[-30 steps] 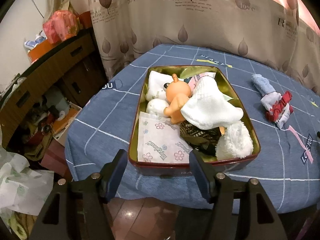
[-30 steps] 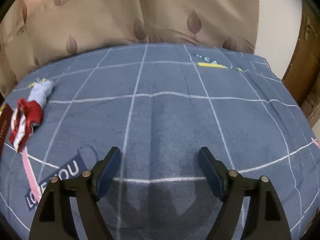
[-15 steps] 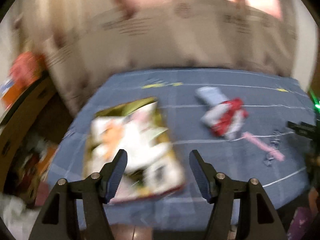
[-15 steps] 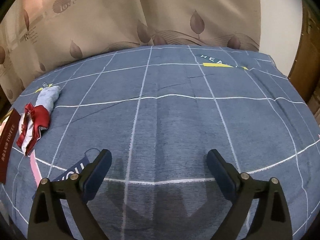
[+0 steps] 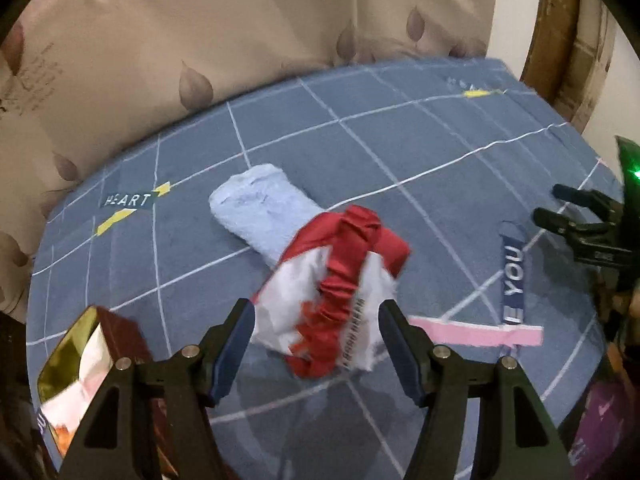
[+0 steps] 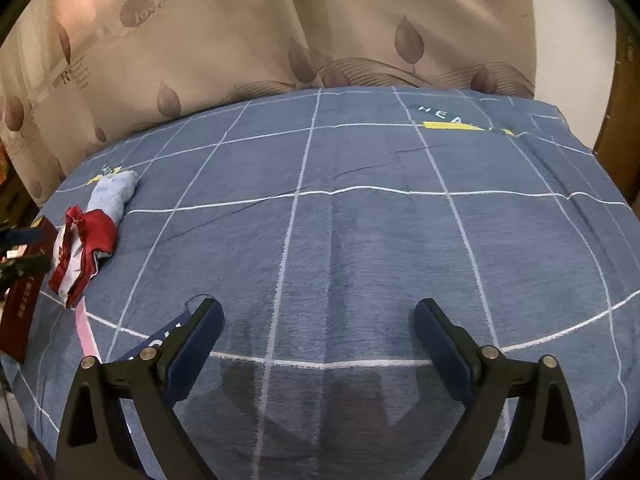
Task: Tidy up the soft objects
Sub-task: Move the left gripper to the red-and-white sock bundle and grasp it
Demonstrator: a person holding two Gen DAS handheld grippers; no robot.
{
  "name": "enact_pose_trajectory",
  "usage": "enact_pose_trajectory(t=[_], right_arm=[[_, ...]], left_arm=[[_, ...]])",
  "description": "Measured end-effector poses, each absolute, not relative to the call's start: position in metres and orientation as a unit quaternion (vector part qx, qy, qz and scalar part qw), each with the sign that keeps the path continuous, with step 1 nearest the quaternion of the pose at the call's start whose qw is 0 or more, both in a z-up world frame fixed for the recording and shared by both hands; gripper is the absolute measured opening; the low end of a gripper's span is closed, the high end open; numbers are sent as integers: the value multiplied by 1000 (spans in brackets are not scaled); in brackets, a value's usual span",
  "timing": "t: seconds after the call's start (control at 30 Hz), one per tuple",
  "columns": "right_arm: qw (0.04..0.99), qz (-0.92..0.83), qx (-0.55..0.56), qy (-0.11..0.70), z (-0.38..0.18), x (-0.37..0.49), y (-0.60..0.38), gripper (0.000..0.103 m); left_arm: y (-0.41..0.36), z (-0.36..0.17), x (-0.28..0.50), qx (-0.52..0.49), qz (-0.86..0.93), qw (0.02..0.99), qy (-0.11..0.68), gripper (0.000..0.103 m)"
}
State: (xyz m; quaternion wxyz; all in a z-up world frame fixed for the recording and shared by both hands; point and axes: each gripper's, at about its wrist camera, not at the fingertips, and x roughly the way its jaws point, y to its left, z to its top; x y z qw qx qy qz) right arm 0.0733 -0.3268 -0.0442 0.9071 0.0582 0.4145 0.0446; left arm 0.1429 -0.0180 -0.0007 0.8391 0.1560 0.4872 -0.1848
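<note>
A crumpled red and white cloth lies on the blue checked sheet, partly over a rolled light blue towel. My left gripper hangs open just above the cloth, a finger at either side and neither pad pressing on it. The red tin box with a gold inside shows at the lower left, with soft things in it. My right gripper stands wide open over bare sheet, holding nothing. In the right wrist view the cloth and towel lie at far left, beside the left gripper.
A beige leaf-print curtain hangs behind the bed. Wooden furniture stands at the far right corner. The right gripper shows at the right edge of the left wrist view. A pink stripe and lettering are printed on the sheet.
My left gripper swung right from the tin box to above the red and white cloth, rolling as it went. The right gripper's jaws spread wider while staying in place.
</note>
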Motion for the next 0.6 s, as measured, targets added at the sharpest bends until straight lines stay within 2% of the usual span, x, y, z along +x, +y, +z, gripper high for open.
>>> enact_pose_trajectory(t=[0.2,0.47,0.5,0.53,0.6], right_arm=[[906,51,56,417,-45,74,-325,96],[903,55,54,423,-47,76,-323,96],[902,55,54,424,-48,76,-323,96],[902,55,54,425,-48,77,-323,96],[902,54,54,426,-48,77,-323,96]], left_arm=[[-12,-16,172,145,-235,801,531,66],[-22,-36,179,151,-255,784,546,65],[-20,-35,177,131,-258,787,545,53],[-17,-35,174,102,-261,789,547,23],[-18,-40,163,82,-253,788,556,21]])
